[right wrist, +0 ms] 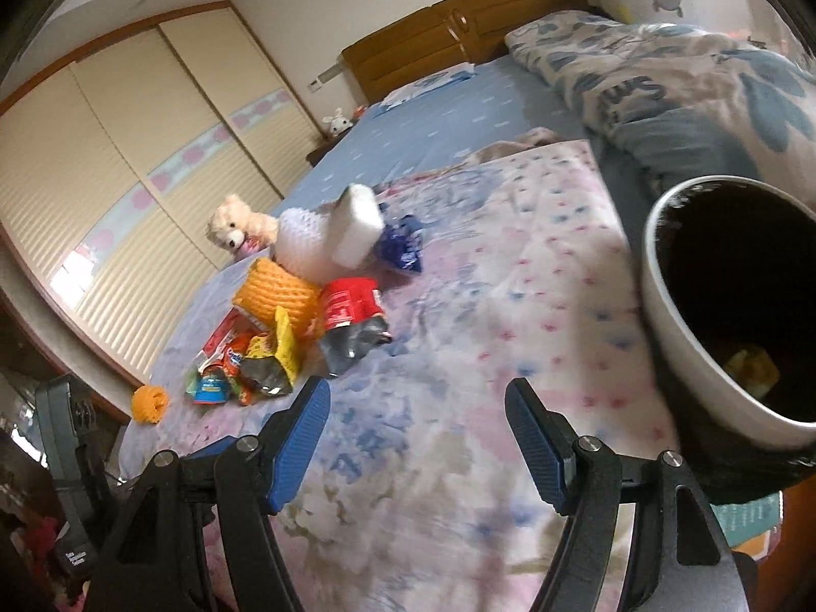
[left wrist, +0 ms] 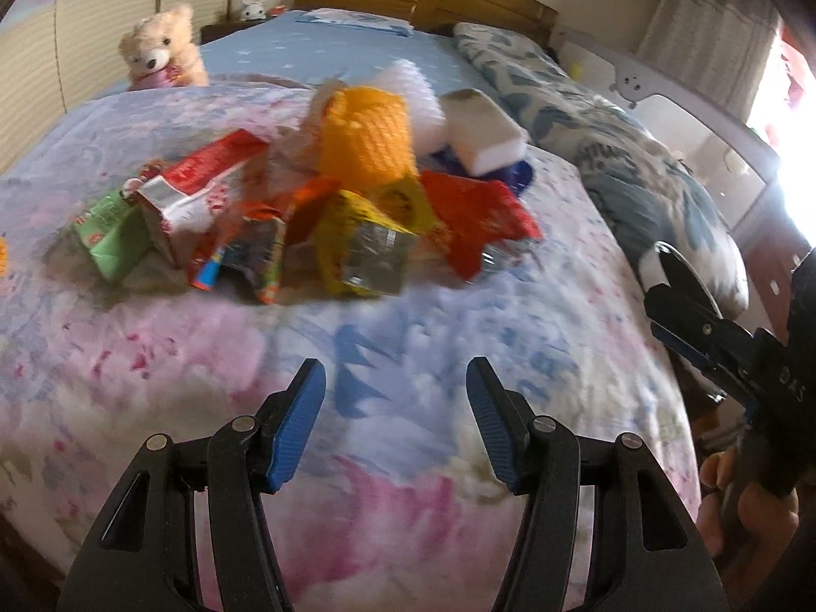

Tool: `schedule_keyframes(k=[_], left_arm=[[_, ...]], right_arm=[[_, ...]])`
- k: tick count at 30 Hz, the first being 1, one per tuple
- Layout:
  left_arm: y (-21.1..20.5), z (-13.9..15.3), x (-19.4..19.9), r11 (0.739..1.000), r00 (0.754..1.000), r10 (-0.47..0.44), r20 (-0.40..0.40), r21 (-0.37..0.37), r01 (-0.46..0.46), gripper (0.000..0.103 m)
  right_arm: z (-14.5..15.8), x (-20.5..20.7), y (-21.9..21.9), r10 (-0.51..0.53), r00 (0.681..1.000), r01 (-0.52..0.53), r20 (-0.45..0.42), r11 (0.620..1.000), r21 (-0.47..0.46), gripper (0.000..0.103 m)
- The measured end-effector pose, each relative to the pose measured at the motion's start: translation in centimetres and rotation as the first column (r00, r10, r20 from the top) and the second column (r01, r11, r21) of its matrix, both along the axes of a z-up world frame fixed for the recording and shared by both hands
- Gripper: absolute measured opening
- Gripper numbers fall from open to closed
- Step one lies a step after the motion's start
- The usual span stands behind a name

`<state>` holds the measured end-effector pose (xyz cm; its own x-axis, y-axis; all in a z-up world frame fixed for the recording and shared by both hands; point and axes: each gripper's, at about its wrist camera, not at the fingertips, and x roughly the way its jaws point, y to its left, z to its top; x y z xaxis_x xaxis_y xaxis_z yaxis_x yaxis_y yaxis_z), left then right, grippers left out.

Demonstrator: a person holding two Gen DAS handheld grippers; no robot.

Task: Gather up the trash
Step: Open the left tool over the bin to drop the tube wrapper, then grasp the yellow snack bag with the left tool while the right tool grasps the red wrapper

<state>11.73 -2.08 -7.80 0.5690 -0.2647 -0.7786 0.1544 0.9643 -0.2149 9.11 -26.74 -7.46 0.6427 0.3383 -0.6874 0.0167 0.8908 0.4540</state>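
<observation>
**Both grippers open above the quilt, trash heap ahead**

While both grippers hang over the flowered quilt (left wrist: 398,459), neither holds anything. The left gripper (left wrist: 395,392) has its blue-padded fingers (left wrist: 298,423) well apart, with only quilt showing between them. Straight beyond its fingertips, well apart from them, lies the trash pile (left wrist: 316,204): a red wrapper (left wrist: 474,214), a yellow foil packet (left wrist: 362,245), a green packet (left wrist: 109,239) off to the left end, an orange foam net (left wrist: 367,137) behind, and a white block (left wrist: 484,130) behind and to the right. A teddy bear (left wrist: 160,48) sits far beyond the pile, toward the left.

The right gripper (right wrist: 418,423) likewise has its fingers (right wrist: 301,438) spread, bare quilt between them. From it the same pile lies ahead and to the left of the left finger; a crushed red-labelled bottle (right wrist: 352,321) is the nearest big piece. A small orange foam ball (right wrist: 149,404) rests apart, farther left. Just right of the right finger stands a white bin (right wrist: 683,336) with a dark inside, some scraps at its bottom.
</observation>
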Motion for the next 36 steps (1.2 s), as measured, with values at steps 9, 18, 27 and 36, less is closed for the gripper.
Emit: schedule_keyframes(k=[9,18,27,36], left_arm=[[1.2,0.0,2.6,1.0,1.0,0.015,0.004,0.025,-0.015,0.058],[1.3,-0.9,5.9,0.998,1.0,0.029,-0.013,0.051,-0.028,0.058],[1.1,-1.5,7.0,1.0,1.0,0.009,-0.029,0.019,-0.009,0.015],[0.3,-0.3,4.4,0.999,0.999,-0.04,0.009,0.006,0.04,0.01]], right_arm=[[-0.5,3.1,2.3,0.059,0.998,-0.059,0.005,0.998,0.01,0.073],[-2.2,7.4,4.0,0.099,0.995,-0.098,-0.018,0.994,0.039,0.073],[-3.9,9.5,5.5,0.135,0.99,-0.133,-0.045,0.99,0.053,0.033],[-2.2,6.2,3.6,0.108,0.994,-0.108,0.005,0.992,0.063,0.011]])
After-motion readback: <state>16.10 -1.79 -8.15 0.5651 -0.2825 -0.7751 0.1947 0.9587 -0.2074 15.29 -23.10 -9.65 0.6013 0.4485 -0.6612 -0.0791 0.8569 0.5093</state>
